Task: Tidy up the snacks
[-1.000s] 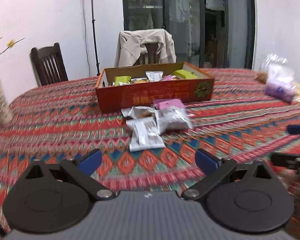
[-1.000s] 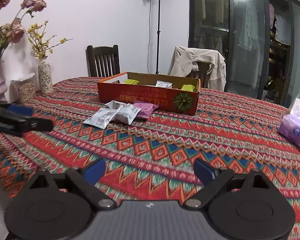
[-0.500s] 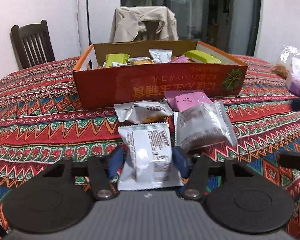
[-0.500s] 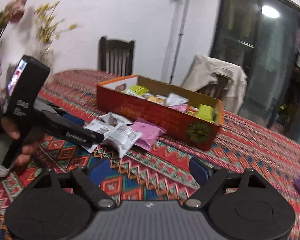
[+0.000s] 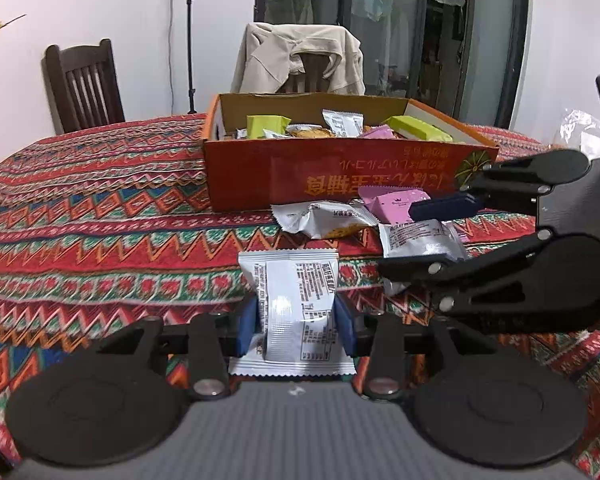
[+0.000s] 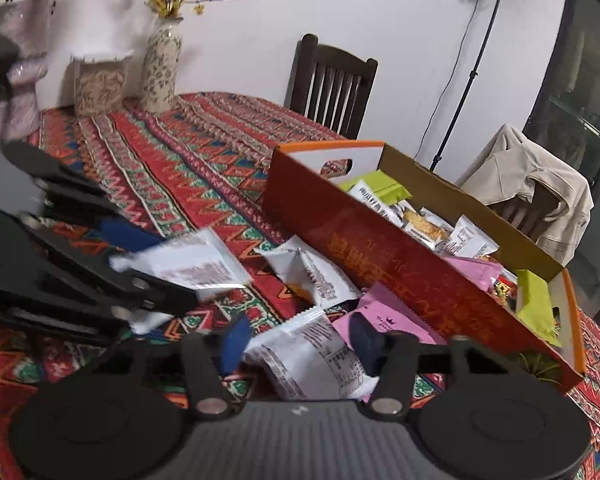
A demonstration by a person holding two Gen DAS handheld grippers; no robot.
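My left gripper (image 5: 296,322) is shut on a white snack packet (image 5: 296,304) and holds it above the tablecloth; it shows at the left of the right wrist view (image 6: 188,266). My right gripper (image 6: 300,344) has its blue pads on both sides of another white packet (image 6: 312,354) lying on the table. A third white packet (image 5: 320,220) and a pink packet (image 5: 392,200) lie by the orange cardboard box (image 5: 340,176), which holds several snacks. The right gripper (image 5: 444,240) shows from the side in the left wrist view.
Vases (image 6: 160,68) with flowers stand at the table's far left corner. A wooden chair (image 5: 84,84) and a chair draped with a beige jacket (image 5: 300,60) stand behind the table. A clear plastic bag (image 5: 580,128) lies at the right.
My left gripper closed on the white packet and lifted it toward me. My right gripper moved in from the right and closed around the other white packet.
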